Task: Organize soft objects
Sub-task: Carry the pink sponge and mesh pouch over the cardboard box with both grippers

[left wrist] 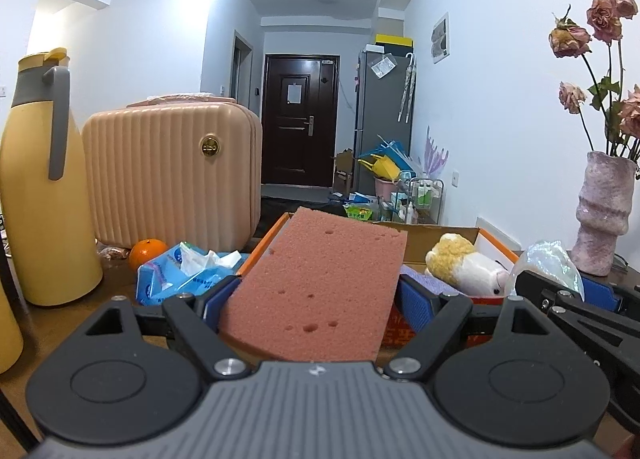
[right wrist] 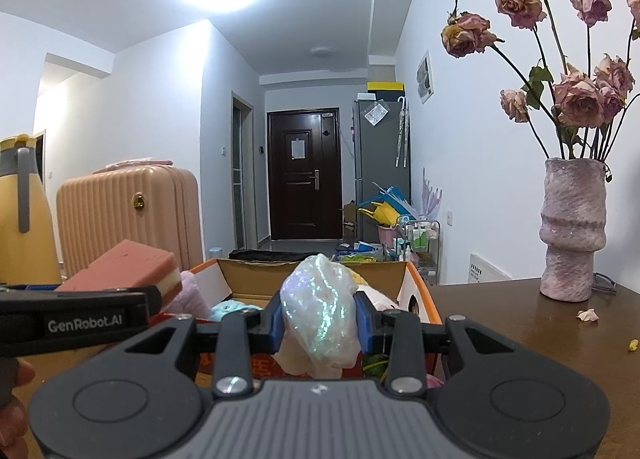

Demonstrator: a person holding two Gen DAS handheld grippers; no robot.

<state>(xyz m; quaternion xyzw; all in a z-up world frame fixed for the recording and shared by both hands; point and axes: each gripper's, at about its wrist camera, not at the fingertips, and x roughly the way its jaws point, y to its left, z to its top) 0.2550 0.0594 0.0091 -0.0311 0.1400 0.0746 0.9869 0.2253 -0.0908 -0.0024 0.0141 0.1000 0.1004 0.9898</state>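
A pink sponge block is clamped flat between the blue pads of my left gripper, its far end reaching over the orange cardboard box. In the right wrist view the same sponge shows at the left, level with the box's rim. My right gripper is shut on a shiny iridescent bag, held just in front of the box. Inside the box lie a yellow-and-white plush toy, a lilac soft piece and a light blue soft piece.
On the brown table stand a yellow thermos jug, a pink ribbed case, an orange and a blue tissue pack at the left. A pink vase of dried roses stands at the right, fallen petals beside it.
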